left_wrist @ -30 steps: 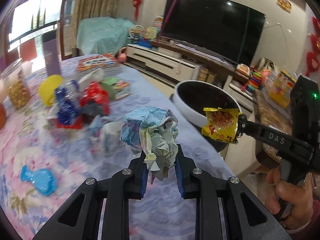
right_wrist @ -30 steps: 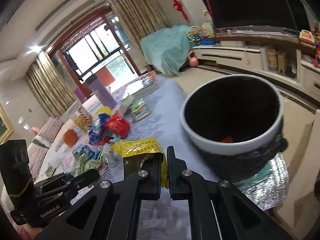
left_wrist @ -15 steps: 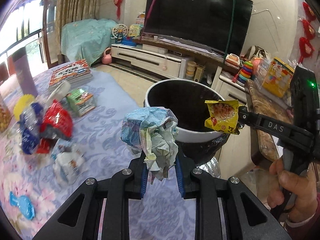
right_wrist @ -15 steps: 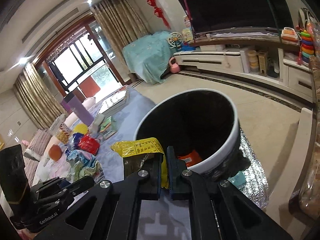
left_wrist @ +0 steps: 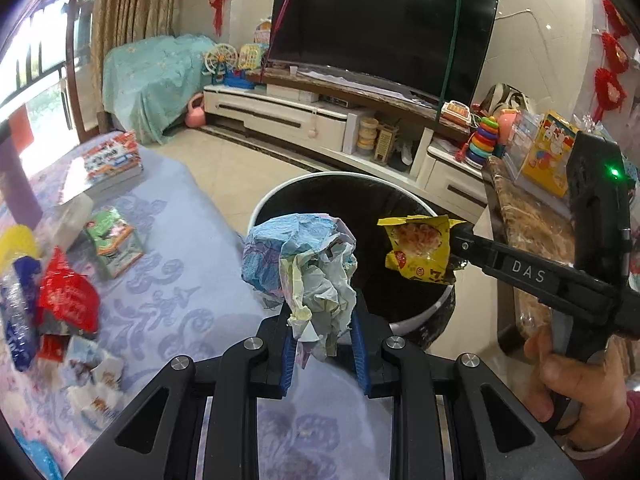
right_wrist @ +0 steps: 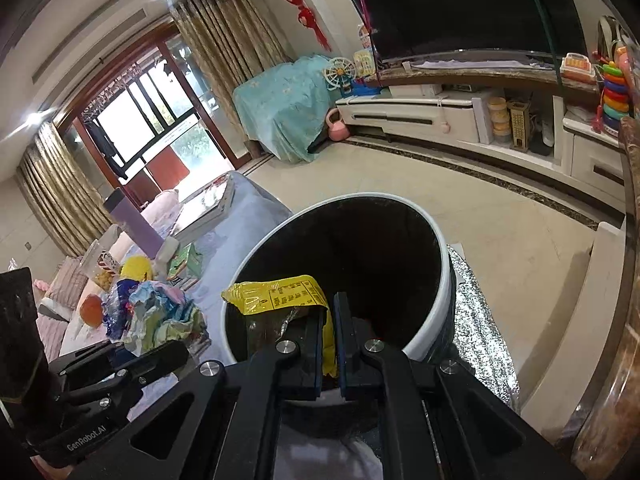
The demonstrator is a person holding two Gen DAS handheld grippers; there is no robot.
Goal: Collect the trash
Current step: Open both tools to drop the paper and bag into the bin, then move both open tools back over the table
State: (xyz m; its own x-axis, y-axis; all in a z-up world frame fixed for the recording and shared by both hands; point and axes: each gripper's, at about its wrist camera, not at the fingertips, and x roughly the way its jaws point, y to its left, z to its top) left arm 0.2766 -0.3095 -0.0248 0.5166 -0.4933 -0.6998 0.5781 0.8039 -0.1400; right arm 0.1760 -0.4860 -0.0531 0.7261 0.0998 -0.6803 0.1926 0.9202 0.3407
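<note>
My left gripper (left_wrist: 322,344) is shut on a crumpled wad of blue and pale green paper (left_wrist: 308,264), held at the near rim of a white trash bin with a black liner (left_wrist: 416,316). My right gripper (right_wrist: 330,344) is shut on a yellow snack wrapper (right_wrist: 280,296) and holds it over the bin's open mouth (right_wrist: 436,308). The wrapper (left_wrist: 418,248) and the right gripper (left_wrist: 460,246) show in the left wrist view above the bin. The paper wad (right_wrist: 164,316) shows at the left in the right wrist view.
A table with a purple patterned cloth (left_wrist: 188,280) carries more trash: a red wrapper (left_wrist: 68,300), a blue wrapper (left_wrist: 20,316), white packets (left_wrist: 96,380), a green box (left_wrist: 114,240) and books (left_wrist: 112,164). A silver foil mat (right_wrist: 480,336) lies under the bin. A TV cabinet (left_wrist: 320,120) stands behind.
Both grippers have moved with their loads from above the table toward the bin. The yellow wrapper now hangs over the bin's mouth and the paper wad is at its rim.
</note>
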